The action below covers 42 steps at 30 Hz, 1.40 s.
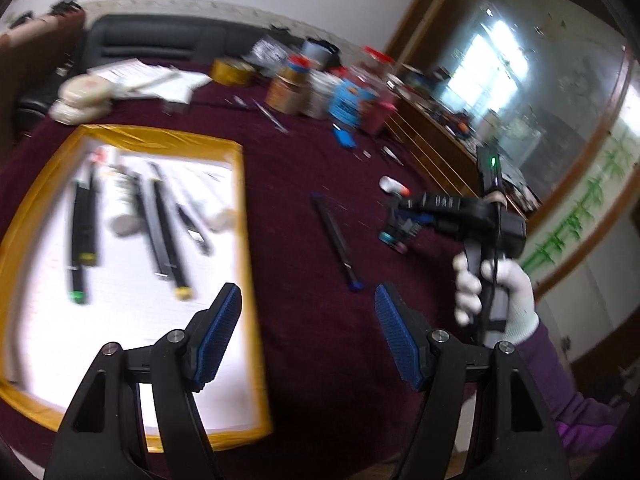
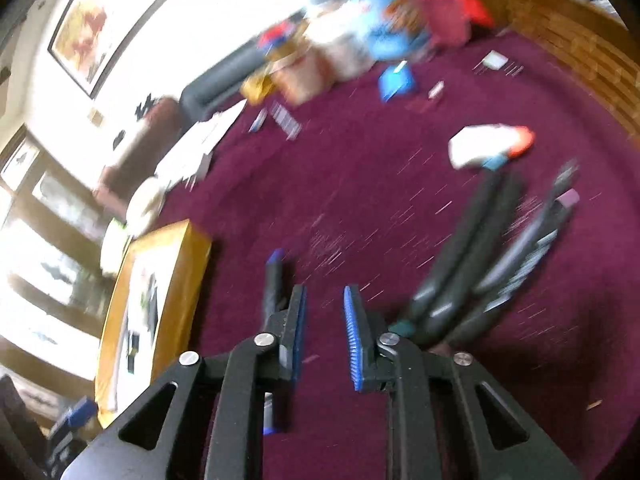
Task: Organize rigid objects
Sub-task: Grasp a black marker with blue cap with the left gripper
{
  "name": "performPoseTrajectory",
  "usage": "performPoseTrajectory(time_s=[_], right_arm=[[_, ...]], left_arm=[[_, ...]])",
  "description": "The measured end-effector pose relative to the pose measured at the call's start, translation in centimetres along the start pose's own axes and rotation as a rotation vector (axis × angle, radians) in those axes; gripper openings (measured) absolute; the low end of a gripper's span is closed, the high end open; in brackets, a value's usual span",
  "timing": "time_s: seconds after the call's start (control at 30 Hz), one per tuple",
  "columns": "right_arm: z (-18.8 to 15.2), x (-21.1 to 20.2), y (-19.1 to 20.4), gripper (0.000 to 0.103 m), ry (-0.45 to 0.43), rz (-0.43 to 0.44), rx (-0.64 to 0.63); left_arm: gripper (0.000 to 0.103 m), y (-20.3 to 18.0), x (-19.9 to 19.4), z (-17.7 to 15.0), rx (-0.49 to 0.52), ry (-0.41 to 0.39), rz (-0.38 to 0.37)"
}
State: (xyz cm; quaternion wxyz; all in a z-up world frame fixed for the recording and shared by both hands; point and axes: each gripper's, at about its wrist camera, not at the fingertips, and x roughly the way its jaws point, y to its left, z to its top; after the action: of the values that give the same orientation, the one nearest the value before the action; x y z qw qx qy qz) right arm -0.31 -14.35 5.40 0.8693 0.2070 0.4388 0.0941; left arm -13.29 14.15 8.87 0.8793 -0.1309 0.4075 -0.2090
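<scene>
A white tray with a yellow rim (image 1: 244, 216) lies on the maroon cloth and holds several black markers (image 1: 166, 232) and a white tube. A black marker with a blue cap (image 1: 338, 244) lies on the cloth right of the tray. My left gripper (image 1: 308, 320) is open and empty, above the tray's right edge. My right gripper (image 1: 394, 224) shows in the left wrist view, held by a gloved hand, low over small pens. In the right wrist view my right gripper (image 2: 325, 316) is open and empty; the blue-capped marker (image 2: 274, 280) lies just left of it and several black markers (image 2: 464, 256) lie right.
A white tube with a red cap (image 1: 394, 186) (image 2: 490, 146) lies on the cloth. Tape rolls, jars and boxes (image 1: 316, 84) crowd the table's far side. Tweezers (image 1: 272, 118) and a small blue box (image 1: 344, 138) lie mid-table. A wooden cabinet (image 1: 436, 152) stands at the right.
</scene>
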Motion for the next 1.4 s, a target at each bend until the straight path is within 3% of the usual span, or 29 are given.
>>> performPoseTrajectory(time_s=[0.1,0.37,0.5,0.6,0.67,0.7,0.87,0.97,1.17,1.23,1.33,1.4], right_arm=[[1.3,-1.7,-2.9,0.028,-0.081,-0.043,0.038],[4.0,-2.8,-11.1,0.029,-0.186,-0.091,0.213],[4.5,-2.2,-14.0,0.029,-0.230,-0.088,0.261],[4.3,-1.5,-16.1,0.029,-0.183,-0.075,0.308],[4.1,-1.9,-16.7,0.029,-0.195,-0.049,0.342],[4.1,-2.1,-16.7,0.029,-0.203,-0.058,0.341],[3.9,-2.5,-17.1,0.029,-0.219,-0.062,0.355],[3.8,-2.7,-17.3,0.029,-0.228,-0.071,0.360],[3.9,-2.9,-17.1,0.030,-0.240,-0.088,0.348],[3.9,-3.1,-16.8,0.030,-0.251,-0.092,0.335],[3.8,-3.5,-16.5,0.030,-0.267,-0.092,0.322],[3.7,-3.7,-16.3,0.030,-0.279,-0.101,0.316]], left_arm=[[0.069,-1.6,2.2,0.4,0.010,0.055,-0.028],[0.068,-6.8,7.8,1.6,0.055,0.187,-0.024],[0.068,-12.5,7.5,2.7,0.164,0.245,-0.022],[0.069,-19.9,4.4,4.0,0.314,0.261,-0.120],[0.070,-25.4,2.2,4.3,0.434,0.275,-0.191],[0.075,-28.0,1.2,4.2,0.494,0.282,-0.222],[0.077,-34.3,-1.3,3.0,0.638,0.306,-0.343],[0.077,-34.2,-1.5,3.0,0.620,0.320,-0.385],[0.077,-29.1,-0.1,4.1,0.524,0.272,-0.306],[0.077,-25.0,1.6,5.0,0.422,0.246,-0.238],[0.077,-16.0,6.1,6.7,0.129,0.250,-0.155],[0.077,-11.8,8.5,6.7,0.013,0.245,-0.075]])
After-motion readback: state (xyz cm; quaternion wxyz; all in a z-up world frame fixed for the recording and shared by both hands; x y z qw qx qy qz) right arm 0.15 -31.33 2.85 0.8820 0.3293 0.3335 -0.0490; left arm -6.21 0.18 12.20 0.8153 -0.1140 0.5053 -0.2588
